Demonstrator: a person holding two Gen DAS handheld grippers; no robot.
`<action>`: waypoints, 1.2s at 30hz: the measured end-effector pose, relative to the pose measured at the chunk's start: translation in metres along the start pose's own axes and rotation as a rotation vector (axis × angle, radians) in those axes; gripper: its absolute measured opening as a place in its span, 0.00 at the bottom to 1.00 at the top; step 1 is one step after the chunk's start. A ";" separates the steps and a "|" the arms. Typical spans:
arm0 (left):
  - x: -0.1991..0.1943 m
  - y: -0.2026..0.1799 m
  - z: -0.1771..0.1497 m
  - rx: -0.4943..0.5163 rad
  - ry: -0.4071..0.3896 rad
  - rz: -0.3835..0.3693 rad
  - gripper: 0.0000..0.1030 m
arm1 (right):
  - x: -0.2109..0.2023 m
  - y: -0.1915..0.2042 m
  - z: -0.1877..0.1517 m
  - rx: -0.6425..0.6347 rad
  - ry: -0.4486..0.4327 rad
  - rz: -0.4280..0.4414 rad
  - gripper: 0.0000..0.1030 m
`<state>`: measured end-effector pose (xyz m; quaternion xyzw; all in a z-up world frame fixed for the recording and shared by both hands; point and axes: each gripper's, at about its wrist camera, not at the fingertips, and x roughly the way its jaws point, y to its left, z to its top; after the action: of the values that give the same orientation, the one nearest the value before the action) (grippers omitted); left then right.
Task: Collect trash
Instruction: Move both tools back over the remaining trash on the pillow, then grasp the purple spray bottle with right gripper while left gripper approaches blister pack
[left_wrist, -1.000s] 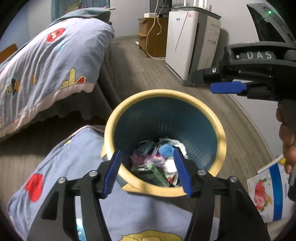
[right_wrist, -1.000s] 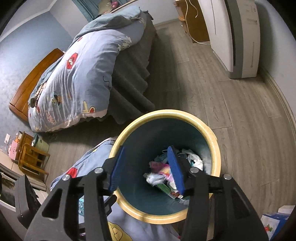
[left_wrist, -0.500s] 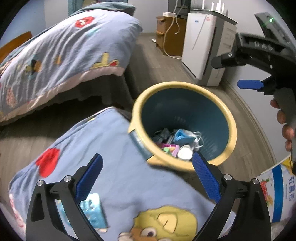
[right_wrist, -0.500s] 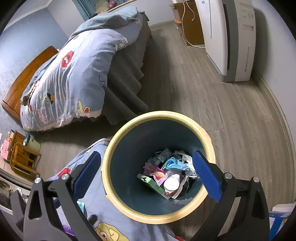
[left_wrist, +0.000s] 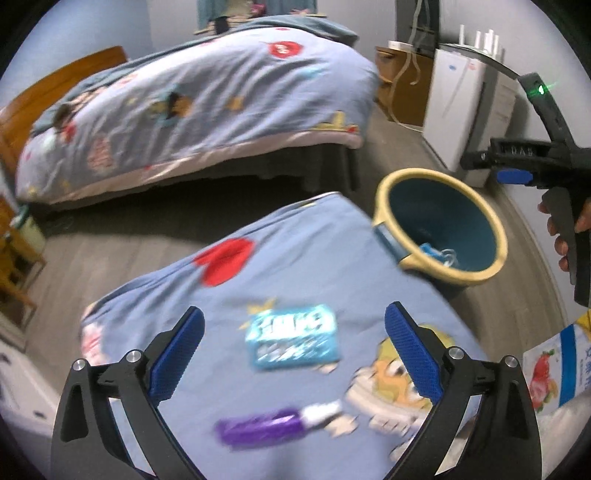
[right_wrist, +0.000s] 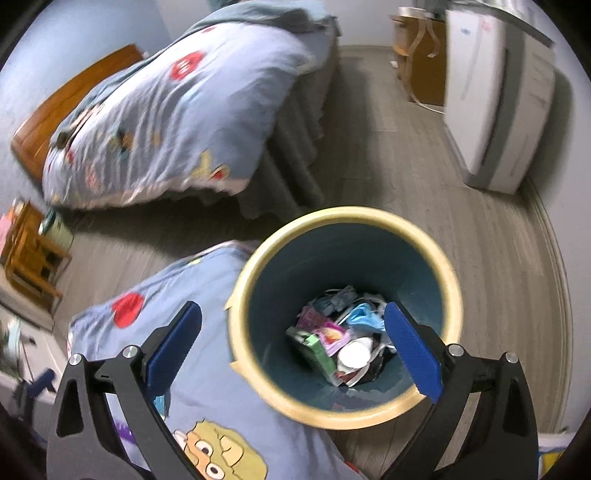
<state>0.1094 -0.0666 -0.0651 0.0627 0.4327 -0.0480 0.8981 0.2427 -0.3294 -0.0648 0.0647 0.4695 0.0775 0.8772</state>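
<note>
A blue bin with a yellow rim (right_wrist: 452, 291) stands on the floor with several pieces of trash (right_wrist: 340, 332) in its bottom; it also shows in the left wrist view (left_wrist: 495, 229). My left gripper (left_wrist: 295, 354) is open and empty above a blue cartoon quilt (left_wrist: 258, 266), over a light-blue wrapper (left_wrist: 293, 341). A purple wrapper (left_wrist: 269, 430) lies nearer me. My right gripper (right_wrist: 291, 354) is open and empty above the bin; its body shows at the right of the left wrist view (left_wrist: 524, 162).
A bed with a matching quilt (left_wrist: 192, 99) stands behind. A white appliance (right_wrist: 495, 99) and a wooden cabinet (right_wrist: 424, 62) line the right wall. A strawberry-printed carton (left_wrist: 554, 365) lies at the right. Wooden furniture (right_wrist: 29, 254) stands at the left.
My left gripper has swung left from over the bin to over the quilt with the wrappers. Both grippers have opened wide. The right gripper stays above the bin.
</note>
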 end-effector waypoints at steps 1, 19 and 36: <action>-0.007 0.008 -0.004 -0.010 0.003 0.011 0.94 | 0.003 0.010 -0.003 -0.023 0.011 0.008 0.95; -0.041 0.097 -0.064 -0.165 0.017 0.140 0.95 | 0.043 0.174 -0.108 -0.484 0.199 0.198 0.94; -0.032 0.168 -0.079 -0.322 0.063 0.164 0.95 | 0.081 0.270 -0.203 -0.852 0.311 0.253 0.93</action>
<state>0.0526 0.1126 -0.0770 -0.0452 0.4561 0.0974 0.8834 0.0974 -0.0411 -0.1920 -0.2568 0.5103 0.3782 0.7284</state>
